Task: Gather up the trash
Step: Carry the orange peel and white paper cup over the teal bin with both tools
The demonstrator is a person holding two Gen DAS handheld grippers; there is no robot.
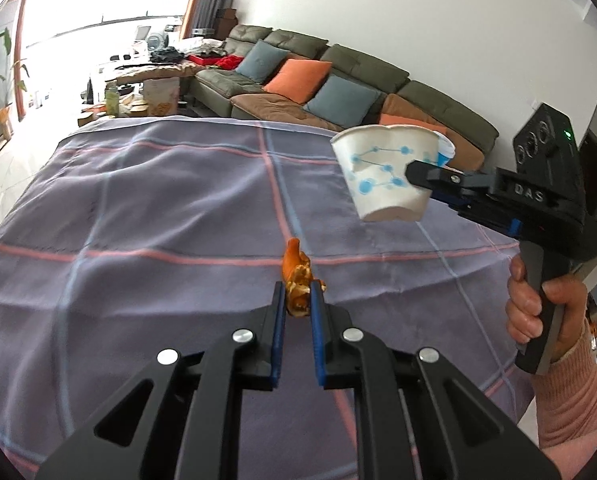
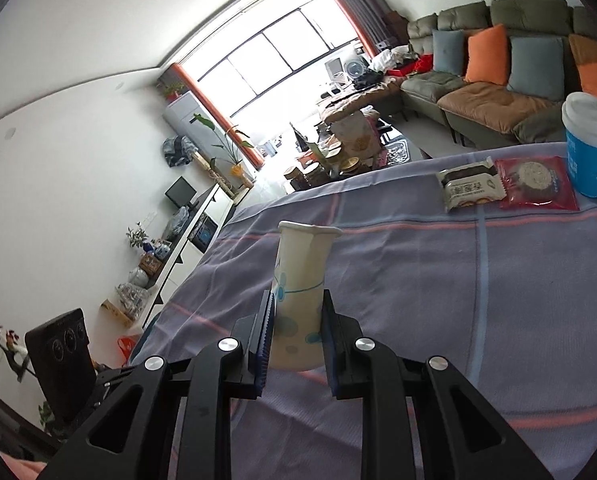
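Observation:
My left gripper [image 1: 297, 292] is shut on a crumpled orange peel [image 1: 297, 276], held above the purple checked tablecloth [image 1: 158, 208]. My right gripper [image 2: 297, 308] is shut on a white paper cup with blue dots [image 2: 298, 288], squeezed flat between the blue pads. In the left wrist view the same paper cup [image 1: 382, 172] hangs in the air at the right, pinched by the right gripper [image 1: 418, 174], which a hand in a pink sleeve [image 1: 538, 312] holds. Both items are lifted off the cloth.
At the far right of the tablecloth [image 2: 478, 300] lie a white snack packet [image 2: 470, 190] and a red cookie packet [image 2: 534, 184], beside a blue tumbler with a white lid [image 2: 588, 148]. A green sofa with cushions [image 1: 318, 76] stands behind the table.

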